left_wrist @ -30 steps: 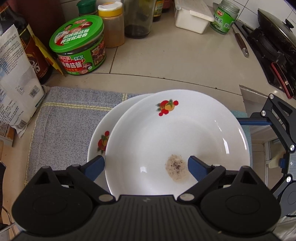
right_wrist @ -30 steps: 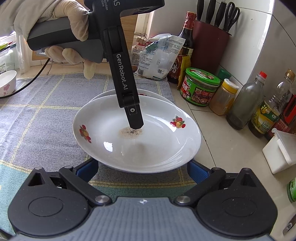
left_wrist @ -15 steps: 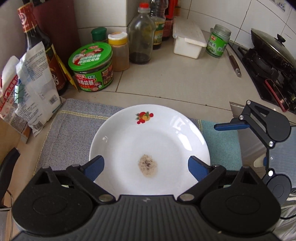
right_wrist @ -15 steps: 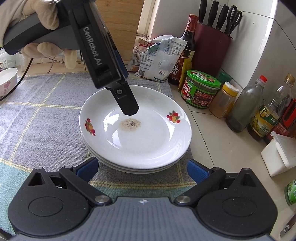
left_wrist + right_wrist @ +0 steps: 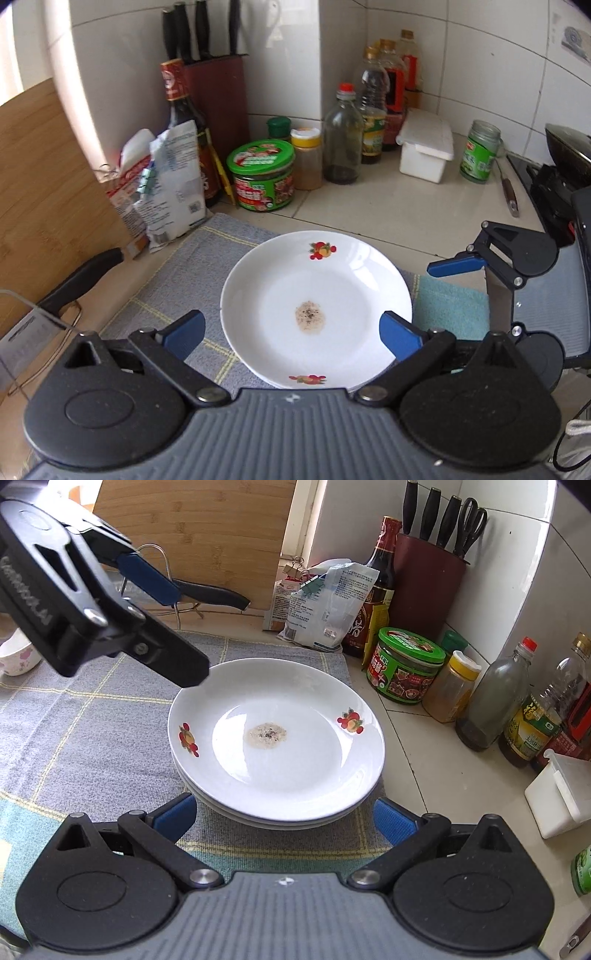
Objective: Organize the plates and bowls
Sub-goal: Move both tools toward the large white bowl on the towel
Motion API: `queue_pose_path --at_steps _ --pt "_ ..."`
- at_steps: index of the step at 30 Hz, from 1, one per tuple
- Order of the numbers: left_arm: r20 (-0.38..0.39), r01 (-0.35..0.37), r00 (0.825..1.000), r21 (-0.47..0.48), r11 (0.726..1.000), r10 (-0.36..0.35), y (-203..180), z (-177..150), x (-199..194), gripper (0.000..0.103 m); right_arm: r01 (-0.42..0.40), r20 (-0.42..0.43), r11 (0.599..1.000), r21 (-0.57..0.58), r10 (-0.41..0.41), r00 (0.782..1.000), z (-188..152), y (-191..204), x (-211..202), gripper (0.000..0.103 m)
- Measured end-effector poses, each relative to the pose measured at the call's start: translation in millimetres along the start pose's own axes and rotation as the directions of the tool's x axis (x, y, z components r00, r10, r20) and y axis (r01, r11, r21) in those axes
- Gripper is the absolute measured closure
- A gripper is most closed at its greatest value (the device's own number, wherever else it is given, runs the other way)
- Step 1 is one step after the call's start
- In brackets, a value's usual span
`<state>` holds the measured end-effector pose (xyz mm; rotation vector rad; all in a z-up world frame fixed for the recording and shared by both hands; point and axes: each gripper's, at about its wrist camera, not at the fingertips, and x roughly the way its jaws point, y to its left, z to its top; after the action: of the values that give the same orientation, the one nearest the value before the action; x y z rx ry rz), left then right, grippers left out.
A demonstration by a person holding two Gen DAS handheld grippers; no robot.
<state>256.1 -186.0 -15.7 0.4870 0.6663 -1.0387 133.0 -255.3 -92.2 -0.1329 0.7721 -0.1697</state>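
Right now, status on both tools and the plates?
Left tool open, jaws just widened, nothing between them, above stack's far rim. Right tool open, empty, at near edge. Plate stack on mat, residue on top plate. Nothing blocking.

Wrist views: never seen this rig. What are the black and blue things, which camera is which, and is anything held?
No robot arm here: a person carries two hand-held grippers, each with a fisheye camera looking along its fingers. The black frame with blue pads at the bottom of each picture is that camera's own gripper.

In the left wrist view that is the left gripper, with the right gripper at the side. The right wrist view shows its own right gripper and the left one up top.

On the checked cloth sits a stack of white plates; the top plate carries a brown speckled spot. A small bowl stands far left.

Both jaws stand open, holding nothing; the left's have just been opening.
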Motion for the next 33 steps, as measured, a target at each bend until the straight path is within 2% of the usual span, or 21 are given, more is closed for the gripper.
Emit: queue_pose_path --at_steps 3,6,9,13,17,20,23,27,33 --pt "0.031 -0.076 0.996 -0.077 0.994 0.078 -3.0 -16.5 -17.8 0.002 -0.012 0.013 1.000 -0.024 0.012 1.000 1.8 0.7 -2.6 0.000" --pt "0.033 -0.159 0.986 -0.132 0.978 0.165 -6.6 -36.9 -31.4 0.002 -0.033 0.038 0.998 -0.057 0.035 0.999 6.4 5.1 -4.9 0.000" --pt "0.048 -0.203 0.975 -0.211 0.956 0.217 -6.0 -61.1 -50.6 0.002 -0.076 0.065 0.993 -0.085 0.082 0.995 13.6 14.4 -6.5 0.000" --pt "0.028 -0.261 0.958 -0.319 0.911 0.284 3.2 -93.9 -74.3 0.002 -0.131 0.077 0.983 -0.131 0.142 0.987 25.3 40.8 -4.3 0.000" --pt "0.021 -0.309 0.941 -0.344 0.887 0.336 11.8 -123.6 -103.6 0.002 -0.178 0.072 0.967 -0.185 0.194 0.978 33.9 79.4 -3.6 0.000" --pt "0.016 -0.331 0.933 -0.358 0.873 0.360 22.6 -148.0 -128.7 0.002 -0.195 0.067 0.954 -0.228 0.215 0.974 41.0 113.8 -6.0 0.000" --pt "0.008 -0.328 0.934 -0.376 0.867 0.357 34.9 -171.4 -153.9 0.002 -0.196 0.043 0.951 -0.241 0.212 0.976 47.4 149.7 -9.2 0.000" --pt "-0.007 -0.345 0.931 -0.351 0.871 0.366 49.0 -208.0 -185.6 0.002 -0.234 0.025 0.941 -0.244 0.248 0.968 50.6 192.7 -16.2 0.000" --pt "-0.029 -0.328 0.941 -0.326 0.887 0.337 73.7 -260.1 -219.0 0.002 -0.267 0.001 0.930 -0.252 0.276 0.961 45.8 253.2 -19.3 0.000"
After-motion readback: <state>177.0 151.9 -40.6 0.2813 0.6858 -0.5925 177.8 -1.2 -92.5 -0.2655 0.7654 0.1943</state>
